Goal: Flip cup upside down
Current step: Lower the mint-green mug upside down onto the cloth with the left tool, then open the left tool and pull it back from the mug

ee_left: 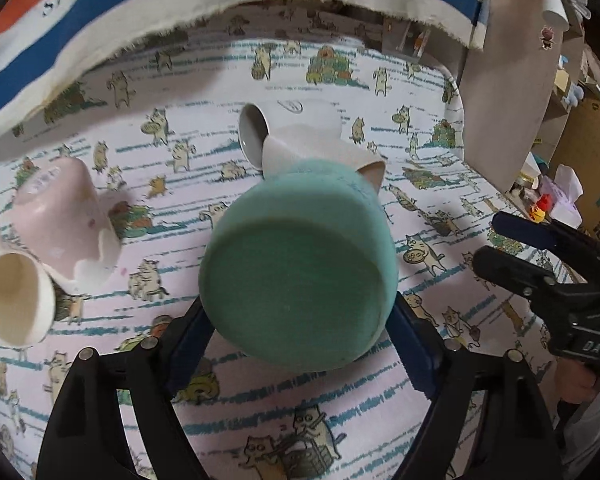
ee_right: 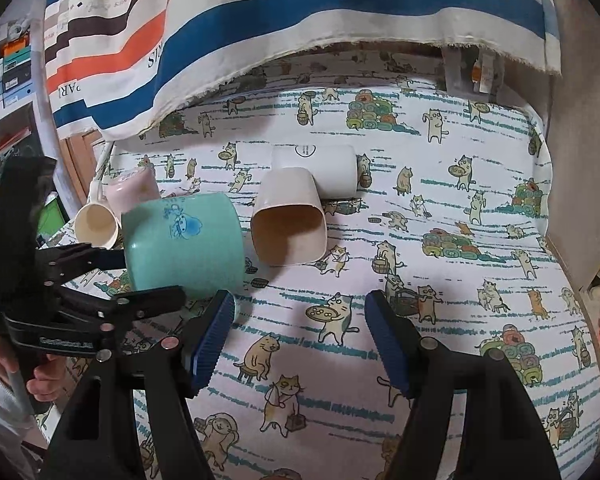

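1. The surface (ee_right: 460, 216), covered by a cat-print cloth, has a long open stretch on its right half and toward the near edge. Its far edge is overhung by a striped banner (ee_right: 300, 20), and a brown panel (ee_right: 572, 160) stands along its right edge.
2. The left and middle are crowded. A pink cup (ee_left: 64, 216) lies on its side touching a cream cup (ee_left: 16, 300) near the left edge. A square beige cup (ee_right: 290, 220) lies on its side with its mouth toward the near edge, and it touches a white cup (ee_right: 320, 168) that lies behind it.
3. The left gripper (ee_left: 300, 320) clamps the teal cup (ee_left: 300, 264) between its blue pads (ee_left: 410, 344), one on each side of the cup's wall near the base.
4. The teal cup is held off the cloth, left of the middle and just in front of the beige cup. In the left wrist view its flat base faces the camera. Its long axis lies roughly level, tilted slightly, with the mouth toward the far side. A blue cartoon print shows on its upper wall in the right wrist view.
5. The right gripper (ee_right: 296, 332) stands spread wide with nothing between its fingers (ee_right: 388, 340). It hovers over open cloth to the right of the teal cup, with its left finger close to the cup.
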